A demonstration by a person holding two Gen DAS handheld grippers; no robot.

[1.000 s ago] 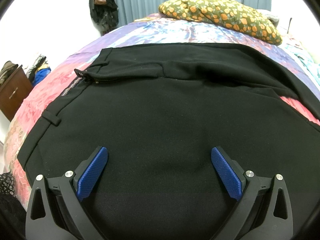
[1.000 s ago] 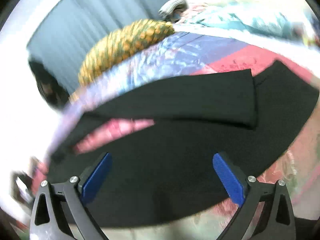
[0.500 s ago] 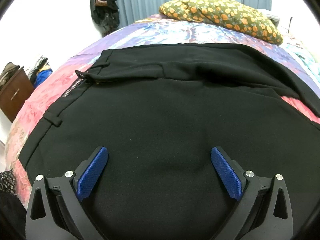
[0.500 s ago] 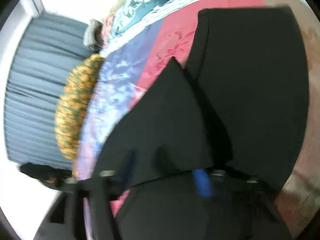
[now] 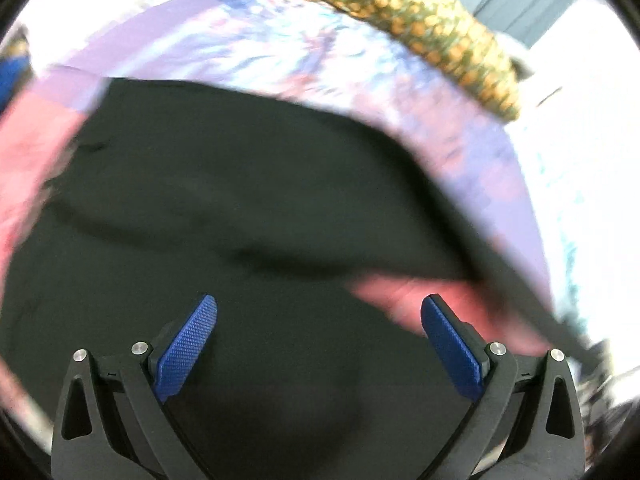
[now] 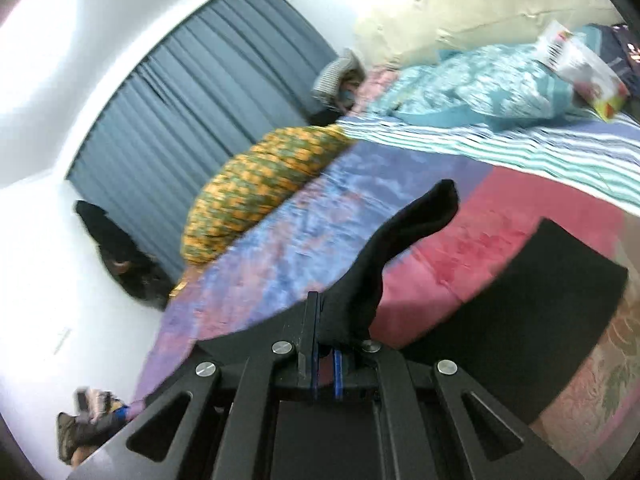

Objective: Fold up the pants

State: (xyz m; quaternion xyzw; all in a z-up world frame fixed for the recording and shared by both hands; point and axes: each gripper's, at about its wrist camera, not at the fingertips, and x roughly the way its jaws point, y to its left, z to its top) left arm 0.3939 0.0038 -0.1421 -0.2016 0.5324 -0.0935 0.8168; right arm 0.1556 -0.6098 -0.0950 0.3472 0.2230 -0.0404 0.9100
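Black pants point(image 5: 224, 208) lie spread on the patchwork bedspread point(image 5: 304, 56); the left wrist view is blurred. My left gripper point(image 5: 320, 340) is open and empty, just above the black cloth near the crotch, where a strip of pink bedspread shows between the legs. My right gripper point(image 6: 326, 360) is shut on one pant leg point(image 6: 396, 244) and holds its end lifted off the bed. The other pant leg point(image 6: 520, 320) lies flat on the bed to the right.
A yellow-green patterned pillow point(image 6: 260, 184) lies at the far side of the bed by grey curtains point(image 6: 192, 112). A teal blanket point(image 6: 480, 92) and a printed bag point(image 6: 584, 68) lie at the bed's head. Dark clothes point(image 6: 116, 252) hang on the wall.
My right gripper closed on one pant leg and lifted it off the bed. My left gripper swung right over the pants, still open.
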